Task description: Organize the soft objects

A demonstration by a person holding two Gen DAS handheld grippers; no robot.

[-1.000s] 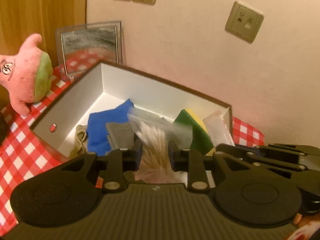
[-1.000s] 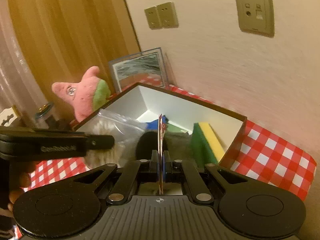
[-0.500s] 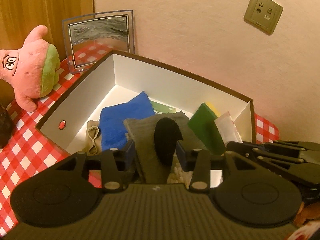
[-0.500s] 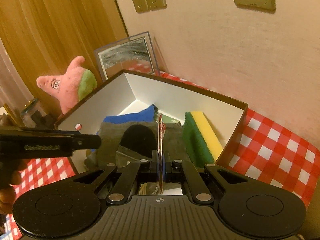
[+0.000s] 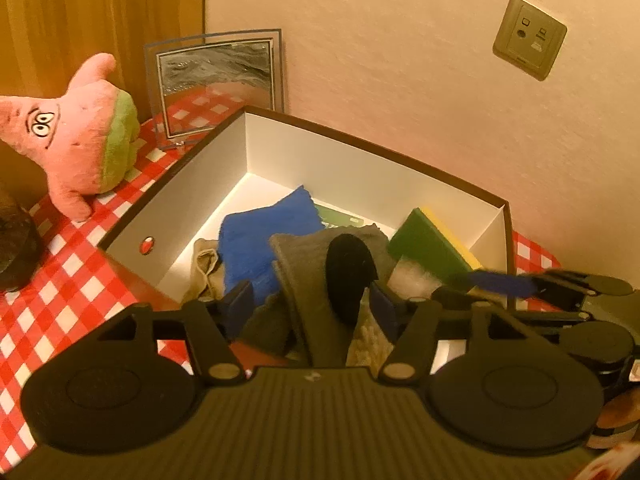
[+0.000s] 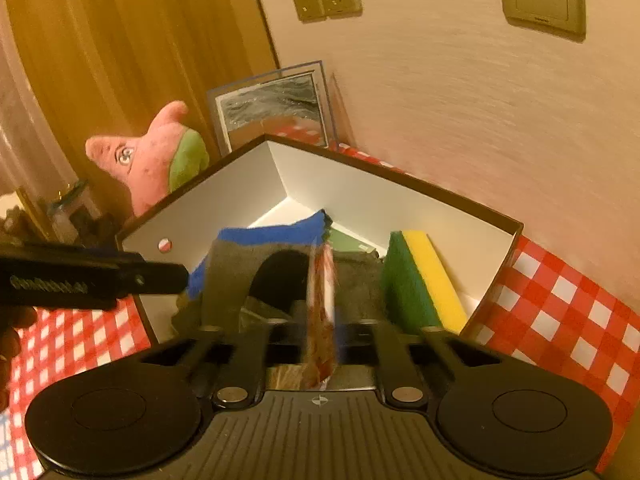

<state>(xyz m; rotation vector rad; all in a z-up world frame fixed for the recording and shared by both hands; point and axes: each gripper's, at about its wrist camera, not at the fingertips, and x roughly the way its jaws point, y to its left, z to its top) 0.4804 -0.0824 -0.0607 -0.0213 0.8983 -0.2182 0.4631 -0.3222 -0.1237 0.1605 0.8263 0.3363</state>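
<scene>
- Bottom of each wrist view: the black two-finger left gripper (image 5: 310, 300) has its jaws opening. Between them lies a folded grey cloth with a black oval patch (image 5: 320, 276), with no pad seen pressing on it. A clear bag of pale fibres (image 5: 370, 340) shows just under the right-hand finger.
- Lower centre of the right wrist view: the black two-finger right gripper (image 6: 320, 330) has its jaws opening. A thin red-and-white sachet (image 6: 320, 312), blurred, stands edge-on in the gap, apparently freed and dropping.
- Middle of the frame: the shallow white cardboard box with a dark rim (image 5: 360, 176) already holds a blue towel (image 5: 264, 236), the grey cloth, and a green-and-yellow scouring sponge (image 5: 432, 242) leaning at its right end.
- Step in hand, as judged: release of both items into the box.
- Next move, as judged: lift both grippers clear without snagging the cloth, then seek the next soft item.
- Upper left, outside the box: a pink star-shaped plush toy (image 5: 76, 132) stands on the red-and-white checked tablecloth (image 5: 60, 280), a likely candidate.
- Behind it, a glass picture frame (image 5: 218, 84) leans on the wall.
</scene>
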